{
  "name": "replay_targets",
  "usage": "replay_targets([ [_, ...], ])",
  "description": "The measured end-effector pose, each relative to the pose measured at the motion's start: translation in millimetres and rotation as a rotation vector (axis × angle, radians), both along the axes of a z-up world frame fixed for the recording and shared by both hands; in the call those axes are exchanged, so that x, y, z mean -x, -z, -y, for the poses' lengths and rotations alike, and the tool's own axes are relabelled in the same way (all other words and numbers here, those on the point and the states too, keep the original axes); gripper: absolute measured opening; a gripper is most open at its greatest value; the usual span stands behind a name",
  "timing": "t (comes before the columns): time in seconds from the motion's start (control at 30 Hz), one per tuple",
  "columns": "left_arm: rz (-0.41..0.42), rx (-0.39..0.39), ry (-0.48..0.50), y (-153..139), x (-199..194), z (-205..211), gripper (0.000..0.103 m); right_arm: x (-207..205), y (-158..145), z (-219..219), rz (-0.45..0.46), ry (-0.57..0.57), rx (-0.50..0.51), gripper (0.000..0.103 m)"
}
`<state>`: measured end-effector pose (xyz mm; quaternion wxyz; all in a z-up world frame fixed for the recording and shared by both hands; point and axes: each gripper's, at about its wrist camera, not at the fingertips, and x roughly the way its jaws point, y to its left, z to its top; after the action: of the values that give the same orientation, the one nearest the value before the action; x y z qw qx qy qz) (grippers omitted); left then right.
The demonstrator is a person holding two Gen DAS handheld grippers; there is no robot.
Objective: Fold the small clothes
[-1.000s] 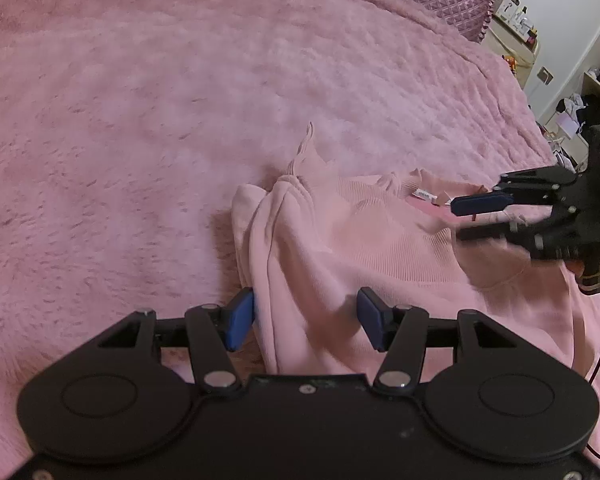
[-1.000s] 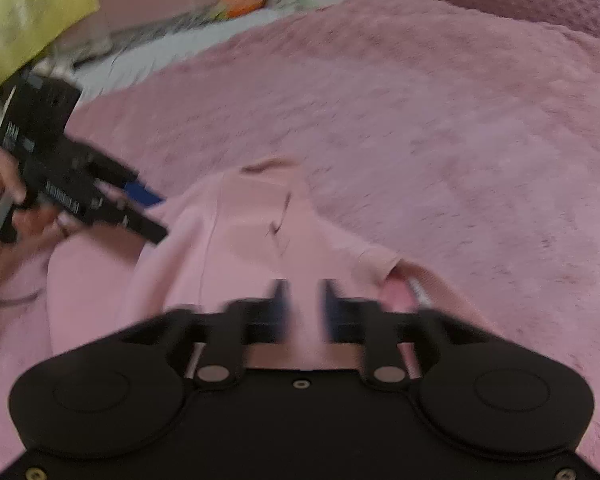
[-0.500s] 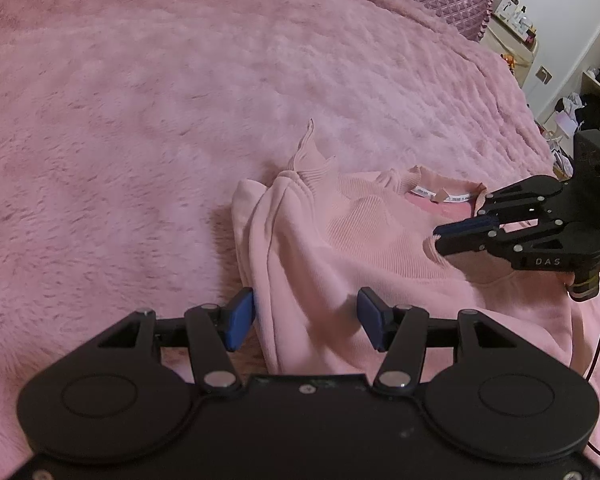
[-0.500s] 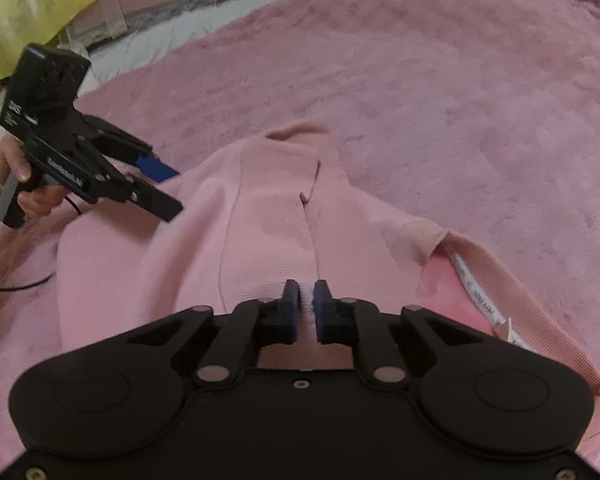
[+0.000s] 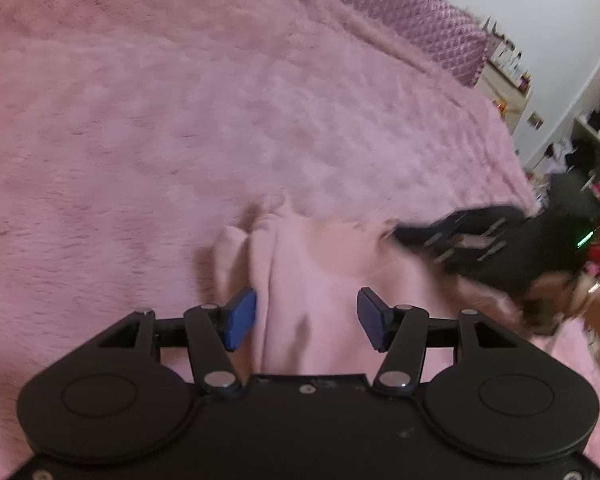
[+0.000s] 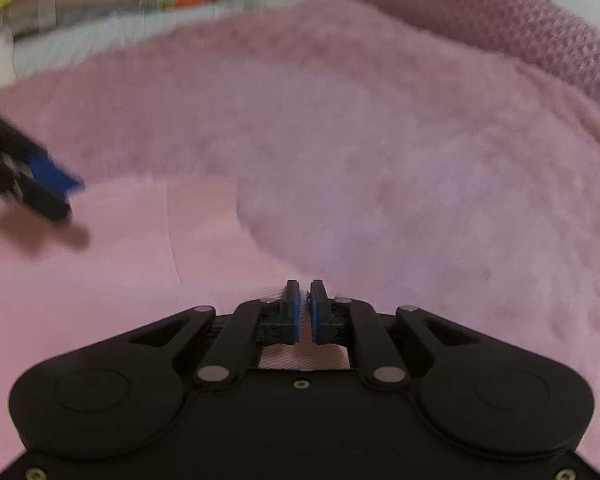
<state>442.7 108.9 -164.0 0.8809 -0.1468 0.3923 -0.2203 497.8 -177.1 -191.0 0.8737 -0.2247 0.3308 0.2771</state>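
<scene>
Left hand-held gripper [image 5: 306, 318]: blue fingers [image 5: 240, 318] spread wide apart, hovering over the near part of a pink sweatshirt [image 5: 320, 280] without gripping it. A rumpled fold of the sweatshirt rises just beyond the left finger.

Right hand-held gripper [image 6: 304, 312]: fingers drawn nearly together, clamped on a thin edge of the pink sweatshirt [image 6: 120, 248], whose ribbed cloth shows behind the fingers. Seen from the left wrist, this gripper [image 5: 404, 236] is blurred by motion at the sweatshirt's right side, so its grip cannot be read there.

The sweatshirt lies on a bed covered by a fluffy pink blanket [image 5: 180, 120]. Its surface appears smooth and pale in the right wrist view, with one curved seam. Wide bare blanket extends ahead and to the left of the sweatshirt. A quilted purple pillow [image 5: 400, 12] marks the far edge of the bed. Cluttered shelves [image 5: 596, 128] stand beyond the bed's right side.
</scene>
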Motion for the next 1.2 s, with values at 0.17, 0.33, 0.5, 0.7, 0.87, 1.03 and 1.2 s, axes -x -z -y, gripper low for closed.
replay_targets([
  [0.17, -0.025, -0.061, 0.027, 6, -6, 22, 0.059, 13, -8, 18, 0.023, 0.02, -0.081, 0.016],
  [0.33, 0.002, -0.014, -0.007, 1, -8, 24, 0.059, 34, -52, 93, 0.057, 0.079, -0.106, 0.029],
  [0.5, 0.053, -0.006, 0.002, -9, -6, 34, 0.059, 67, -60, 153, 0.032, 0.159, 0.005, 0.029],
  [0.7, 0.098, -0.047, -0.03, -9, -8, 46, 0.059, 83, -32, 178, -0.021, 0.236, 0.055, 0.038],
  [0.87, 0.082, -0.126, -0.042, -2, -9, 52, 0.06, 75, -7, 169, -0.067, 0.25, 0.058, 0.05],
  [1.03, 0.034, -0.2, -0.063, 9, -15, 44, 0.06, 69, 4, 165, -0.124, 0.243, 0.015, 0.014],
  [1.2, 0.01, -0.198, -0.082, 16, -16, 34, 0.06, 76, 2, 156, -0.069, 0.208, 0.051, 0.0],
])
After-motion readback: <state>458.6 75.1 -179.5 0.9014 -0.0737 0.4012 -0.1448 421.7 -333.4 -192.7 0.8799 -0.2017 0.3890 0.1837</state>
